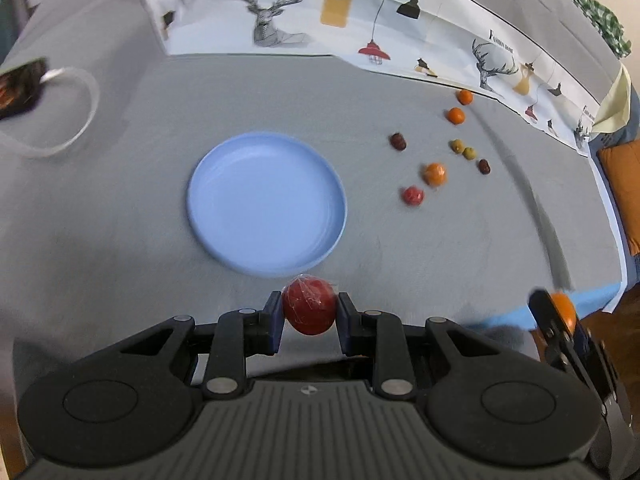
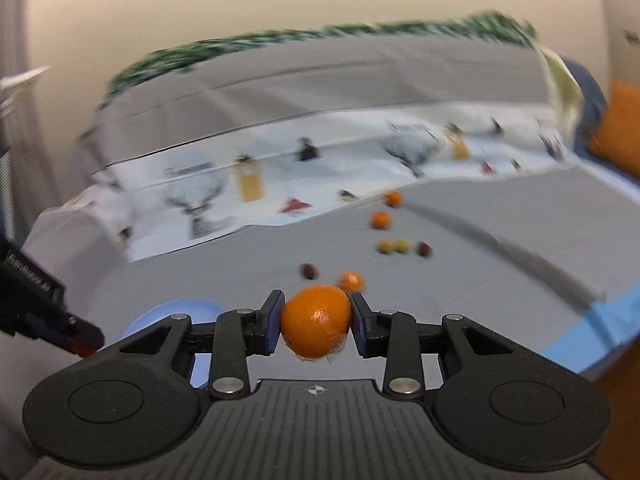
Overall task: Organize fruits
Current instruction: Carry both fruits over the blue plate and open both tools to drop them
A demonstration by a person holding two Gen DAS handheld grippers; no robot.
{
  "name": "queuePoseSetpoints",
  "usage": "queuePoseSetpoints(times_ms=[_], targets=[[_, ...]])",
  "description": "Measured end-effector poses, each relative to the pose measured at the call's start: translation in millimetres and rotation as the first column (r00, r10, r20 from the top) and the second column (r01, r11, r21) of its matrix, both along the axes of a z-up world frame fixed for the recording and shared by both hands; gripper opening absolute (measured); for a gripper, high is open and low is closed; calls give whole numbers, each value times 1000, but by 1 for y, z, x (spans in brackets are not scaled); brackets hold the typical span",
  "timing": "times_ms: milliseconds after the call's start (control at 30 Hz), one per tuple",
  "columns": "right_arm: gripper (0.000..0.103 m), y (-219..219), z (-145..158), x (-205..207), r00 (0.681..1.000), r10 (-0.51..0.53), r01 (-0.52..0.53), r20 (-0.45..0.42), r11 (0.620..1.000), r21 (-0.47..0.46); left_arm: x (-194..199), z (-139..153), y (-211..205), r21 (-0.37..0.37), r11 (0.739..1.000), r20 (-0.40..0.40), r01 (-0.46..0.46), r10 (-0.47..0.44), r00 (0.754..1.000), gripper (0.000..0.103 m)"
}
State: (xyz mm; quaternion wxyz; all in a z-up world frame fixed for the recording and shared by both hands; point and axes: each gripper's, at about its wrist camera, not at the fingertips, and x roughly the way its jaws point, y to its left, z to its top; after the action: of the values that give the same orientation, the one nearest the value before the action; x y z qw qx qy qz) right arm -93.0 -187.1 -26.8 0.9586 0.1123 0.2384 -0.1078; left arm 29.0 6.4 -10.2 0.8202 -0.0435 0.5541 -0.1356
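My left gripper (image 1: 309,311) is shut on a red fruit (image 1: 309,305) wrapped in clear film, held above the near rim of a blue plate (image 1: 266,204) that holds nothing. My right gripper (image 2: 316,322) is shut on an orange (image 2: 316,322), also film-wrapped; that gripper shows at the right edge of the left wrist view with the orange (image 1: 563,312). Several small fruits lie on the grey cloth to the right of the plate: oranges (image 1: 435,174), a red one (image 1: 413,195), dark ones (image 1: 398,141) and green-yellow ones (image 1: 463,149).
A printed white cloth with deer and lamps (image 1: 320,12) runs along the back of the grey surface. A dark packet with a clear strap (image 1: 22,86) lies at the left. An orange cushion (image 1: 624,184) sits beyond the right edge. A raised crease (image 1: 532,204) crosses the cloth at right.
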Motion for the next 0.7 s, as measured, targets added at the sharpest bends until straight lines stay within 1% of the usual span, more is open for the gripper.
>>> queuePoseSetpoints(times_ms=[133, 267, 467, 700], targets=[[36, 30, 15, -6, 996, 73, -71, 42, 996, -48, -31, 8, 20, -17, 1000, 33, 10, -9, 999, 30], [36, 49, 24, -9, 991, 124, -120, 55, 990, -79, -51, 14, 35, -30, 1000, 72, -6, 8, 997, 30], [36, 62, 31, -8, 985, 163, -156, 59, 982, -108, -56, 20, 47, -51, 998, 89, -36, 41, 995, 30], [36, 58, 28, -6, 989, 142, -138, 40, 986, -99, -53, 19, 46, -51, 998, 96, -32, 37, 995, 30]])
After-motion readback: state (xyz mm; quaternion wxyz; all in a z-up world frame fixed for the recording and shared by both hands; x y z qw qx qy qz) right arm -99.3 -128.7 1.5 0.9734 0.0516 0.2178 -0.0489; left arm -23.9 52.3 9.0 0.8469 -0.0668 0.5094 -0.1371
